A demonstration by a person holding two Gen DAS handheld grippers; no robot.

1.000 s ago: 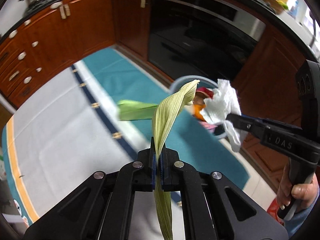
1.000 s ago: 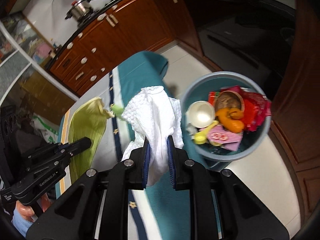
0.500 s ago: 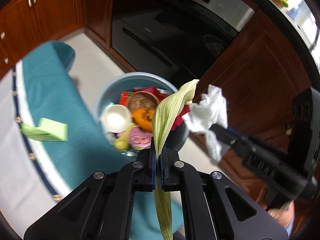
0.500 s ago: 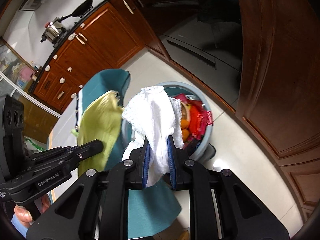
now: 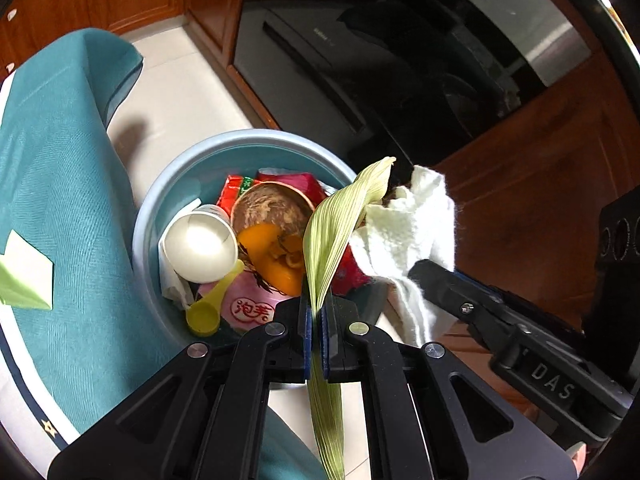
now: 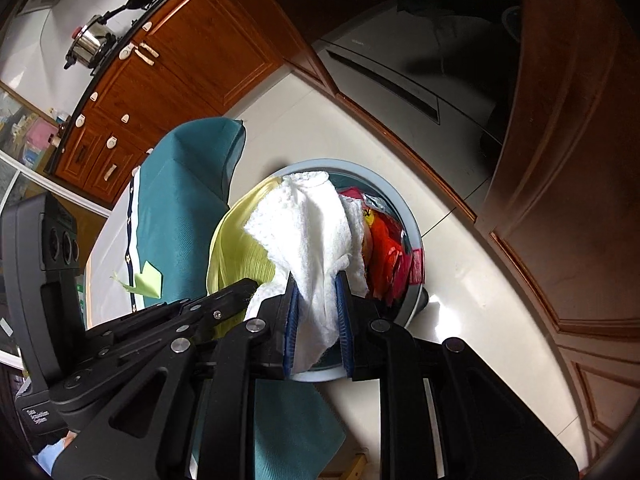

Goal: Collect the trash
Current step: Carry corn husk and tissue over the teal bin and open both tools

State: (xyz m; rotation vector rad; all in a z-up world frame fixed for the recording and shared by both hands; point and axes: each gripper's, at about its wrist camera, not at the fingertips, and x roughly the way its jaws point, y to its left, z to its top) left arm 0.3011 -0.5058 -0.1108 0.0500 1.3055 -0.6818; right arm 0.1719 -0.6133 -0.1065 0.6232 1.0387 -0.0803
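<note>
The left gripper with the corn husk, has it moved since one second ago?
Yes. The left gripper, shut on the corn husk, moved from above the tablecloth to over the trash bin.

Two bits of lettering are readable here, the rest is too small.

Down in the bin, the pink packet [image 5: 256,304] carries red Chinese characters in a white oval, "泡美" as far as they show. On the right gripper [image 5: 416,276], raised letters along its black body spell "DAS". There's a white label on the left gripper [image 6: 240,292], low on its housing, but its small print can't be made out, and the faint brand mark on the dark oven door [image 5: 320,32] is too tiny to read.
</note>
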